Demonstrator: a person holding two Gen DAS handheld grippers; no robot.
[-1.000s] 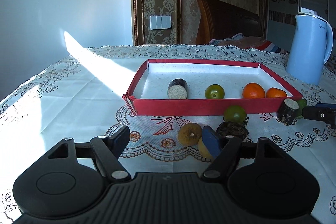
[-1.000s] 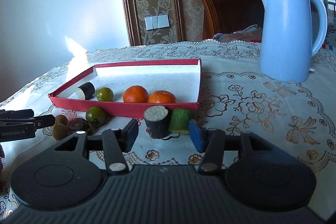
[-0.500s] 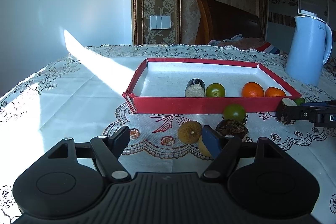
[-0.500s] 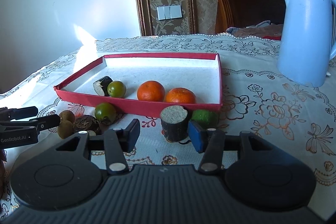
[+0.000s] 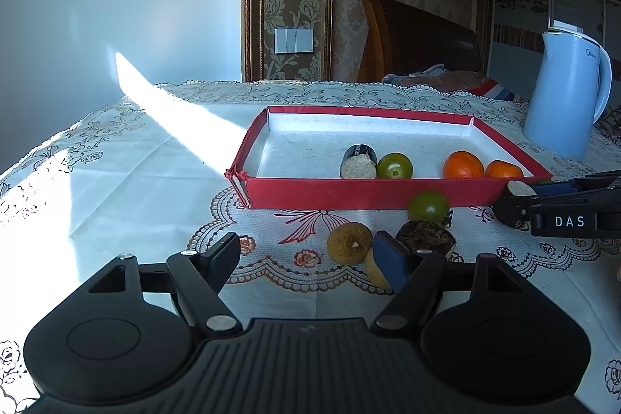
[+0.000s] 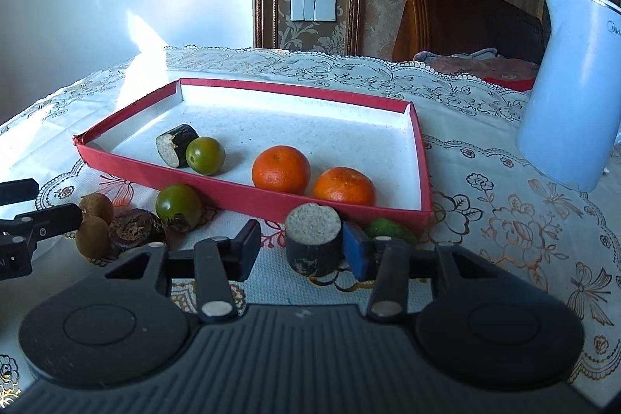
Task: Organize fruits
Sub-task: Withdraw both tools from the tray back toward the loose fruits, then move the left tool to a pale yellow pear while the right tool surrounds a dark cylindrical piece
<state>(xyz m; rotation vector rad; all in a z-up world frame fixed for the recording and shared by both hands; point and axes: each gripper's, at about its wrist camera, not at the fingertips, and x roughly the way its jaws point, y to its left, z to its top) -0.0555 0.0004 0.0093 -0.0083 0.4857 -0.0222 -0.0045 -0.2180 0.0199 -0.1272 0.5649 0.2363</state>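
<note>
Fingers (image 6: 351,251) of right gripper (image 6: 299,249) closing around upright dark stub (image 6: 313,239) just outside red tray (image 6: 248,187), not yet pinching, presumably to lift it in; left gripper (image 5: 310,258) open, idle.

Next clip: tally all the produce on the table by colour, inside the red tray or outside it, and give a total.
Orange fruits: 2
Green fruits: 3
Dark cut segments: 2
Brown round fruits: 2
Dark wrinkled fruit: 1
Total: 10
</note>
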